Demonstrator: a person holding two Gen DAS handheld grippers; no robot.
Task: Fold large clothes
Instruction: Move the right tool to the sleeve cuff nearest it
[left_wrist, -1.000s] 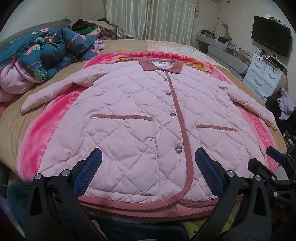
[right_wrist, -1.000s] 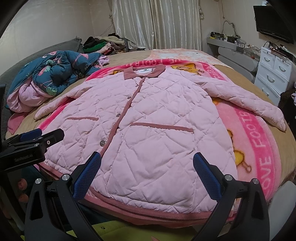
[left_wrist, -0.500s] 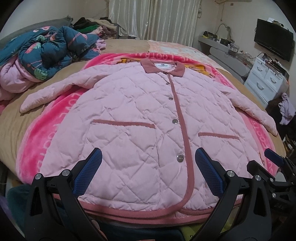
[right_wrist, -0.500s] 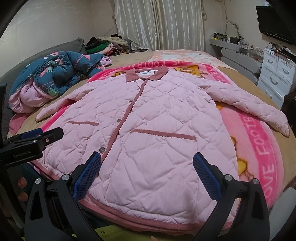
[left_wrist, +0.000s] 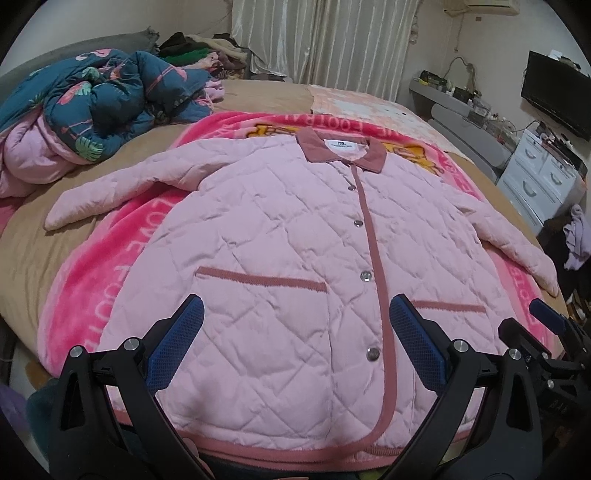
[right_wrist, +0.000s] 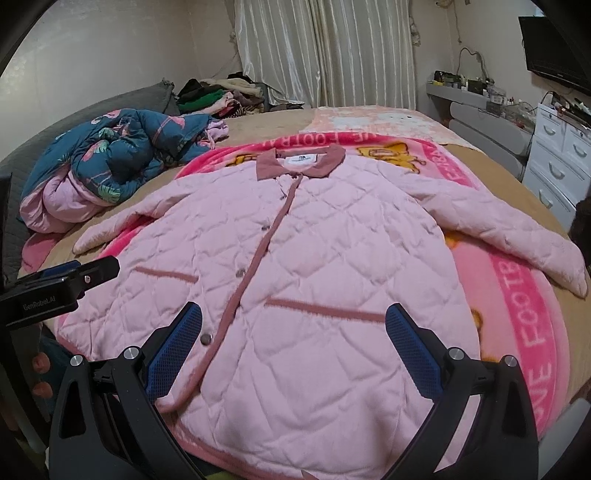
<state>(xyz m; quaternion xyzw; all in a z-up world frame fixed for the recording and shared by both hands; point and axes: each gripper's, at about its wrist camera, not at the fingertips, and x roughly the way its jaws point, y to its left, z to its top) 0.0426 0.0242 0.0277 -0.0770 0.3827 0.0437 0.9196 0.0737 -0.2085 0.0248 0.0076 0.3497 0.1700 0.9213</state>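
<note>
left wrist view: jacket (left_wrist: 280, 236) lies flat beyond left hand-held gripper (left_wrist: 295, 347).

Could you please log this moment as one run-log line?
jacket: flat, buttoned, unfolded | left hand-held gripper: open, empty | right hand-held gripper: open, empty | bed

Legible text: the pink blanket (right_wrist: 524, 332) is showing white capitals "LOVE FOOT" along its border, partly hidden under the jacket. The left gripper (right_wrist: 59, 288) body is showing "GenRobot.AI". The jacket's collar label (left_wrist: 341, 146) is staying too small to read.
</note>
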